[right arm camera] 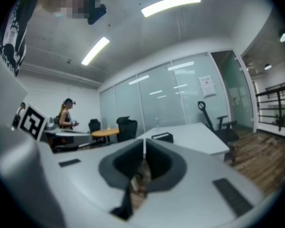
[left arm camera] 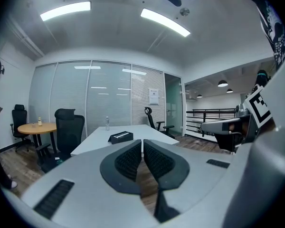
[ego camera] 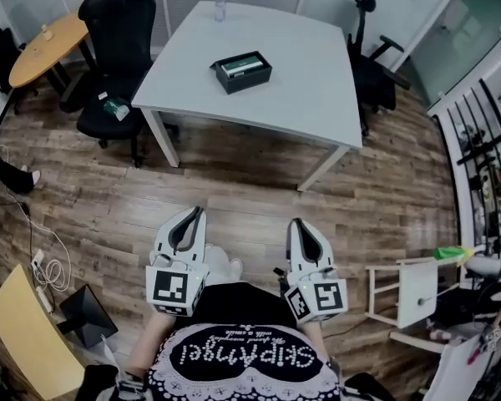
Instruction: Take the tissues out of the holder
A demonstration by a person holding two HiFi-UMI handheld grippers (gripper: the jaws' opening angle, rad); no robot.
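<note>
A black chair (ego camera: pixel 117 32) is seen just left of the white table (ego camera: pixel 317 82). L gripper (ego camera: pixel 195 214) is held off the table's near edge, well apart, jaws pressed together, nothing btwn. The black tissue holder (ego camera: pixel 242 71) is set on the table top, left of centre, w/ tissues (ego camera: pixel 239 65) in it. R gripper (ego camera: pixel 297 224) is likewise held off the near edge, jaws closed, empty.

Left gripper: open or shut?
Shut. The left gripper shows its jaws touching at the tips, nothing between them.
</note>
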